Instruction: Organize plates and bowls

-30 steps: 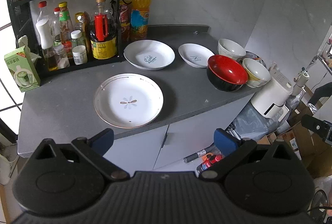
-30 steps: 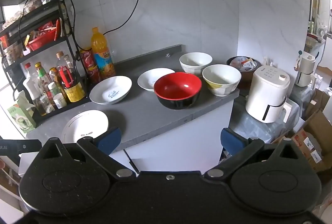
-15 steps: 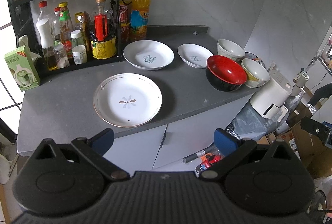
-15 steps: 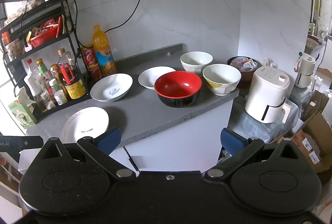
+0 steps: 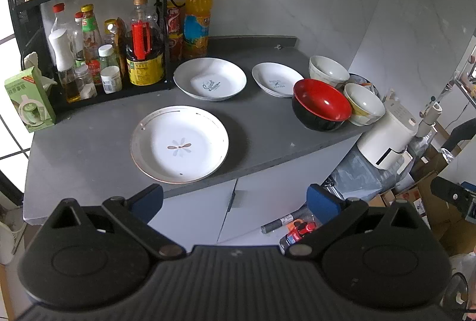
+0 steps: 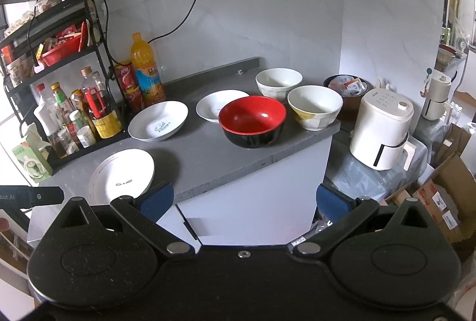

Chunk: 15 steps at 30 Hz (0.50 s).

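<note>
Both claws hang spread and empty off the counter's [image 5: 261, 124] front edge. The flower plate [image 5: 179, 144] lies straight ahead of the left gripper [image 5: 235, 197], nearest it; the red bowl [image 6: 252, 121] sits ahead of the right gripper [image 6: 243, 197]. Nothing stacked yet

The right hand-held gripper [image 6: 243, 199] hangs spread and empty before the grey stone counter [image 6: 205, 160]. A glossy red-and-black round bowl [image 6: 252, 120] sits between two white ceramic bowls [image 6: 314, 106] and three white plates [image 6: 158, 120].

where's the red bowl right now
The red bowl sits near the counter's front edge, at the right end, between a small white plate and a cream bowl.
</note>
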Each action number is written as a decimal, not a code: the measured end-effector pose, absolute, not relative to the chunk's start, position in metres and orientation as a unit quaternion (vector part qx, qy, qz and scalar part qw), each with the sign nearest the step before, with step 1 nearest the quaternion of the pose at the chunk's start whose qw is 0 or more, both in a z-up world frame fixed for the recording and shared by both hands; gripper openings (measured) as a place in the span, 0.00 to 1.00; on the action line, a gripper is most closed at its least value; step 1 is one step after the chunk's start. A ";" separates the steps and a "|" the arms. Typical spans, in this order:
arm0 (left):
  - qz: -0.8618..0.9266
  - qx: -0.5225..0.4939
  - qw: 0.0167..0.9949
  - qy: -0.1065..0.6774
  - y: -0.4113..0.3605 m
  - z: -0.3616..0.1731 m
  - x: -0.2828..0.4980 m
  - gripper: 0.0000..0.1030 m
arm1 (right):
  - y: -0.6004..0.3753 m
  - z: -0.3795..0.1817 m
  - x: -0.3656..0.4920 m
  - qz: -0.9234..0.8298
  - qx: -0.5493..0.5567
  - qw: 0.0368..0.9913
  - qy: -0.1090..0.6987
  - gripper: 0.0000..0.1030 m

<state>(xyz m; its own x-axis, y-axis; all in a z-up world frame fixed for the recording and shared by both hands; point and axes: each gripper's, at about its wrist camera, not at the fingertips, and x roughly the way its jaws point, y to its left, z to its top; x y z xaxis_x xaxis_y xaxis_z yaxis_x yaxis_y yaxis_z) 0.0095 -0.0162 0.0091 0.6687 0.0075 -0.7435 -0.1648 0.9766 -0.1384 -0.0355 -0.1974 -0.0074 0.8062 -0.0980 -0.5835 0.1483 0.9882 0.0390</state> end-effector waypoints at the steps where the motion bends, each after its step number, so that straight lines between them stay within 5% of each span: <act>1: 0.047 -0.098 0.908 0.404 -0.017 0.009 0.010 0.99 | -0.198 -0.007 -0.036 -0.066 0.042 0.949 0.306 1.00; 15: 0.046 -0.094 0.907 0.407 -0.025 0.011 0.014 0.99 | -0.201 -0.007 -0.038 -0.068 0.042 0.947 0.310 1.00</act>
